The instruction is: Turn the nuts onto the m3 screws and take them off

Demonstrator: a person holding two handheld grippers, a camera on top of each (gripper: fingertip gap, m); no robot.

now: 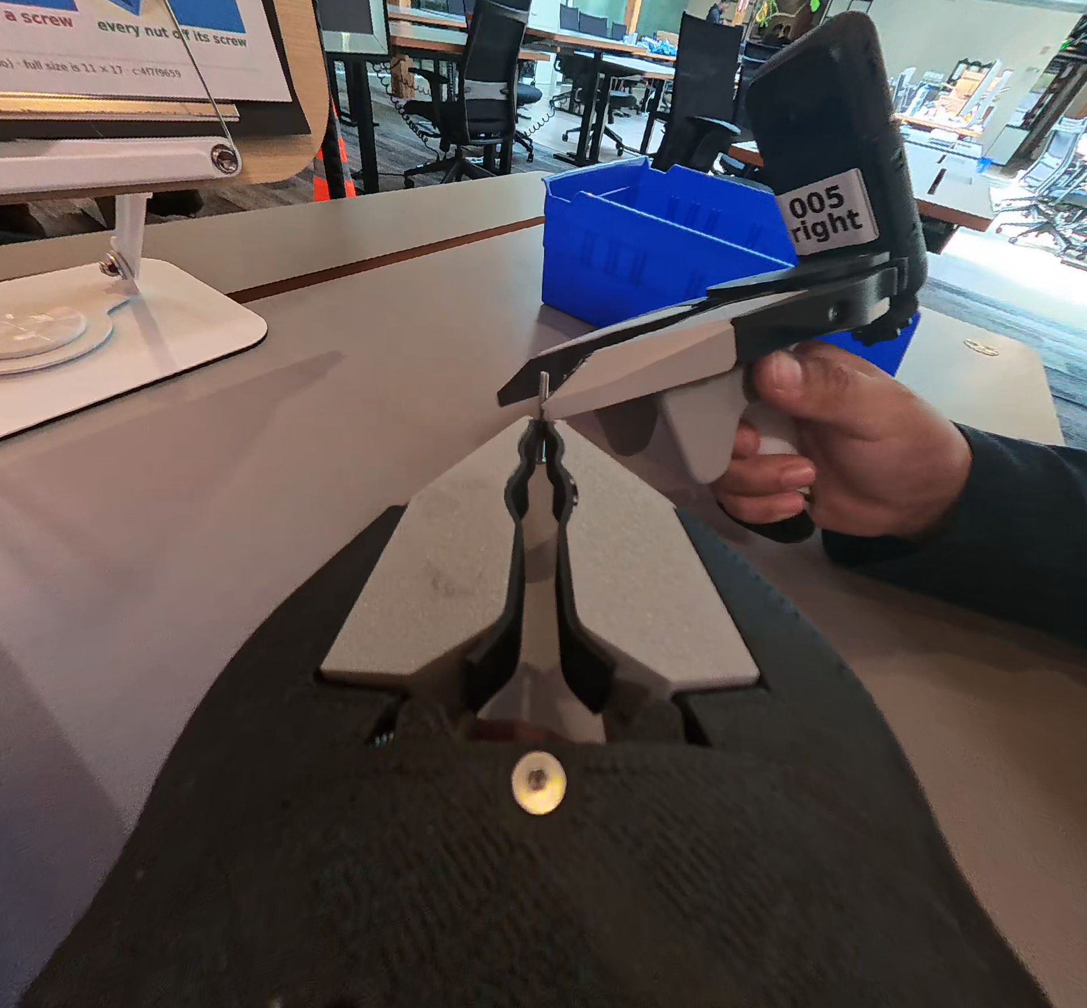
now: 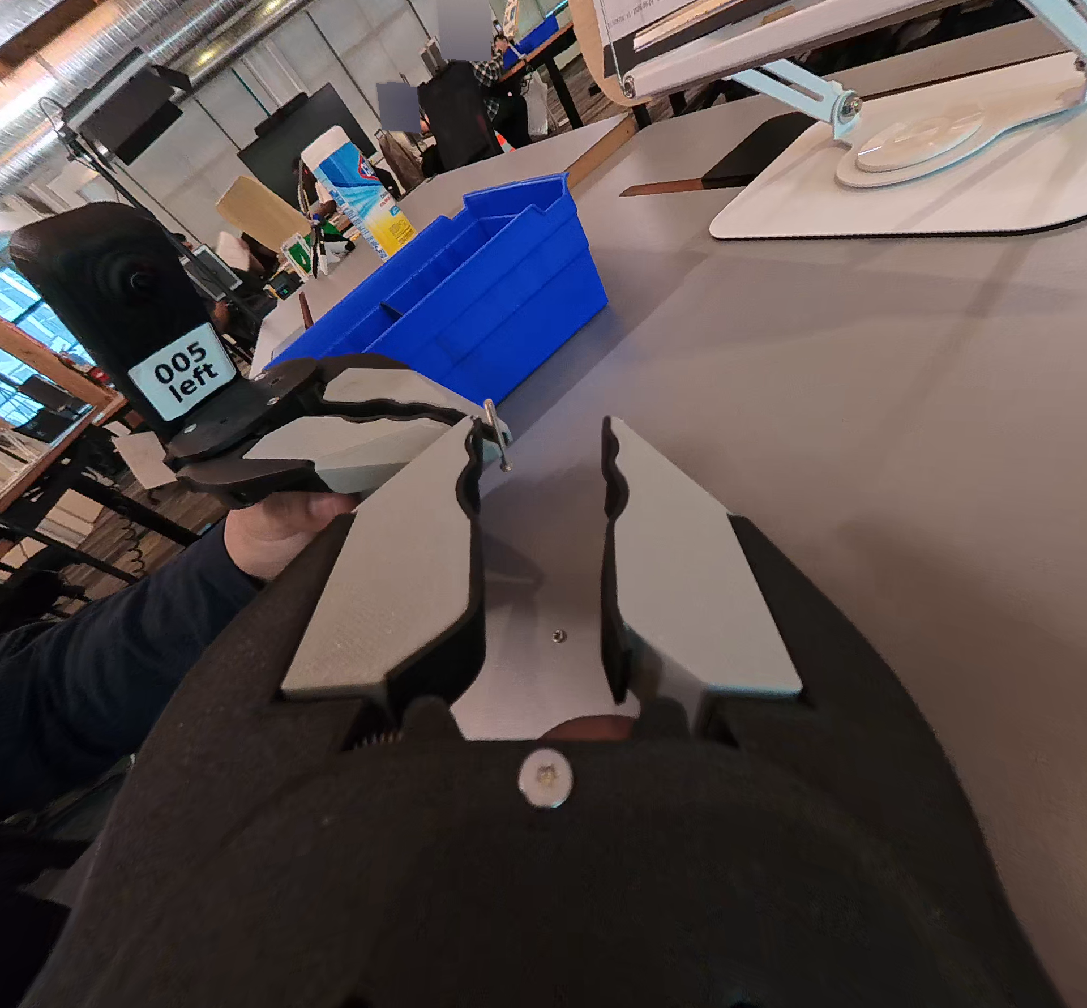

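My left gripper (image 1: pixel 539 434) is shut on a thin metal m3 screw (image 1: pixel 544 388), which stands upright with its shank above the fingertips. The screw also shows in the right wrist view (image 2: pixel 497 432), held by the left gripper (image 2: pixel 491 429) a little above the grey table. My right gripper (image 2: pixel 541 432) is open and empty, and its left finger (image 2: pixel 435 485) is close beside the screw. In the left wrist view the right gripper (image 1: pixel 523 400) reaches in from the right with the screw between its tips. A small nut (image 2: pixel 557 635) lies on the table between the right fingers.
A blue divided bin (image 1: pixel 647 256) stands on the table behind the grippers; it also shows in the right wrist view (image 2: pixel 470 297). A white stand base (image 1: pixel 117 344) holding an instruction sheet sits at the far left. A wipes canister (image 2: pixel 359 191) stands beyond the bin. Both grippers' tips are close together, under 4 cm apart.
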